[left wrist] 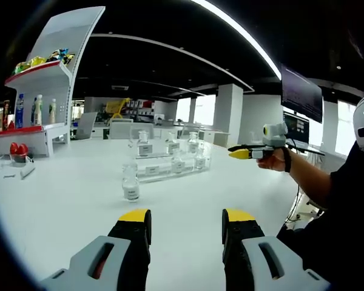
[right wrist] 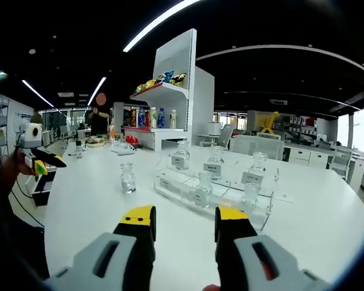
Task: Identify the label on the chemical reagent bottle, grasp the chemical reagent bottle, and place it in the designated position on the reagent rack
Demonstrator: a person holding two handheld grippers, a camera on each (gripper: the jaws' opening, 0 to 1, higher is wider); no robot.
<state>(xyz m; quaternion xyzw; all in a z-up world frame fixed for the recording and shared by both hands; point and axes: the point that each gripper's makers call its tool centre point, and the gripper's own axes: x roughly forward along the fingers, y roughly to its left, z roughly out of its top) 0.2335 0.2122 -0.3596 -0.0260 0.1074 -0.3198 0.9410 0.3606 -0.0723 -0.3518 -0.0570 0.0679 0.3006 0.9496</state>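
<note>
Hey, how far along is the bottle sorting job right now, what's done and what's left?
Done: five bottles already stand in the clear rack. In hand: nothing; the left tongs and right tongs are both open and empty above the white table. Left: one loose bottle stands on the table apart from the rack, waiting to be read, grasped and placed.

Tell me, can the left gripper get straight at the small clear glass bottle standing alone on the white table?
Probably yes. The left gripper is open, and bare white table lies between it and the small clear glass bottle, which stands apart from the clear acrylic rack.
</note>
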